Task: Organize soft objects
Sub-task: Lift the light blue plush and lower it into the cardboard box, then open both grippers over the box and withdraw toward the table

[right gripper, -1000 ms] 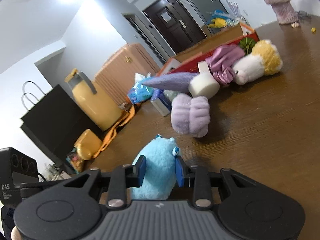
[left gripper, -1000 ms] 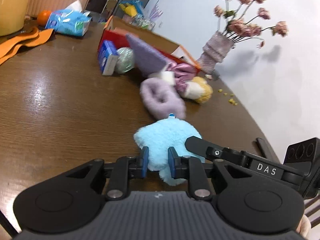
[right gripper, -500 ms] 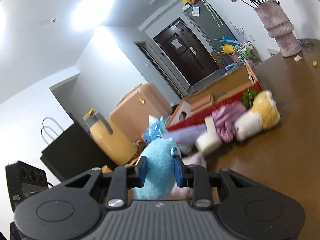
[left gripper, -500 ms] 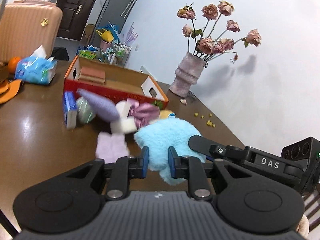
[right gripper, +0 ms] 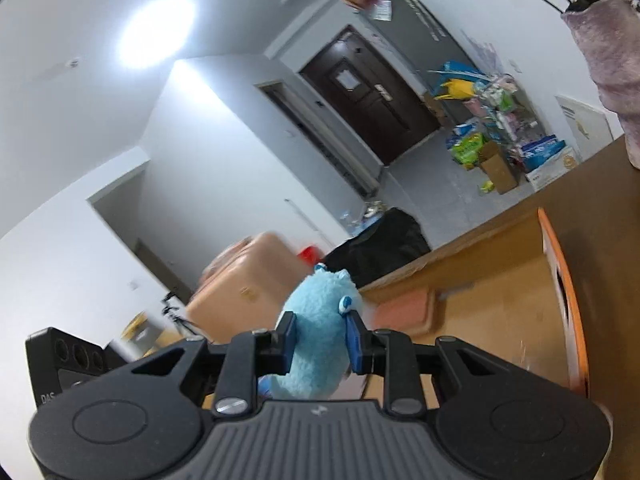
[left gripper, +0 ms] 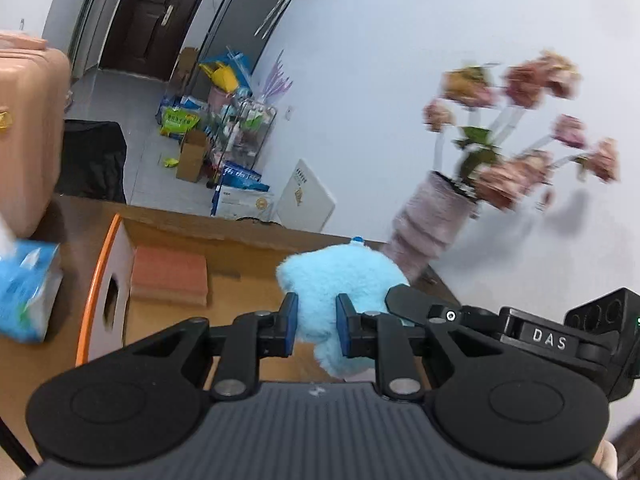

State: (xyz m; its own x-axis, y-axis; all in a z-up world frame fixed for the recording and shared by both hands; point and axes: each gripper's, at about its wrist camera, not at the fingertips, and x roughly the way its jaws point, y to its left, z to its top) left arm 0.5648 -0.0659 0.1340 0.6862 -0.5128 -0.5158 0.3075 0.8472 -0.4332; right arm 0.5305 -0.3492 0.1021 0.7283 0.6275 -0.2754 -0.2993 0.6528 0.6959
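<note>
- Blue pads of the left gripper (left gripper: 316,330) are pressed into the light blue plush toy (left gripper: 340,280); the toy is clenched between them and is carried in the air.
- The same plush toy (right gripper: 320,320) is grasped also by the right gripper (right gripper: 320,346), whose pads are sunk into its fur on both sides.
- In the left wrist view the right gripper (left gripper: 404,300) is seen at 3 o'clock from the toy, touching its side.
- The toy is held above the open cardboard box (left gripper: 240,252), which has an orange rim (left gripper: 90,292); whether it is over the inside or only over the near wall cannot be told.
- A flat reddish pad (left gripper: 170,276) is laid on the box floor, at 9 o'clock from the toy.
- A blue tissue pack (left gripper: 24,292) is seen further at 9 o'clock, blurred, outside the box.
- A pinkish vase (left gripper: 432,220) with dried flowers (left gripper: 520,128) is placed at 2 o'clock, on the wooden table (right gripper: 608,208).
- A peach suitcase (right gripper: 248,284) is standing behind the toy at 11 o'clock in the right wrist view.
</note>
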